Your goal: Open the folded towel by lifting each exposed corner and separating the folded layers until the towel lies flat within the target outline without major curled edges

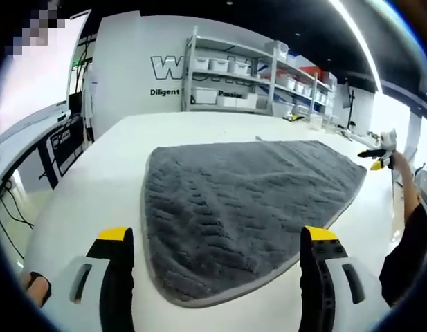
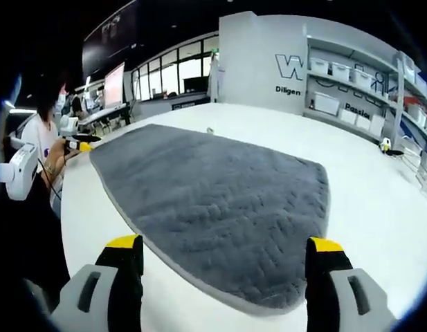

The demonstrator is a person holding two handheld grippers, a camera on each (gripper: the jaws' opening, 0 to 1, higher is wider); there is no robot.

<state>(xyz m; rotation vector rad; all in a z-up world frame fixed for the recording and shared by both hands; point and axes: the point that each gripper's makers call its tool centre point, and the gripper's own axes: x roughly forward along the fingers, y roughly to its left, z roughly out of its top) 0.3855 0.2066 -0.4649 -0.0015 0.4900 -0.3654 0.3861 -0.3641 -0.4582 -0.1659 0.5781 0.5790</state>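
Towel [image 1: 248,200], one, grey, plush and limp, lies spread on the white desk [image 1: 95,187] ahead of both grippers; it should drape and sag when lifted, so I would pinch it at a hemmed corner. Left gripper [image 1: 216,242] is released, jaws apart at six o'clock, holding nothing. Right gripper [image 2: 227,252] is likewise released. Shelving [image 1: 234,76] stands at twelve o'clock.
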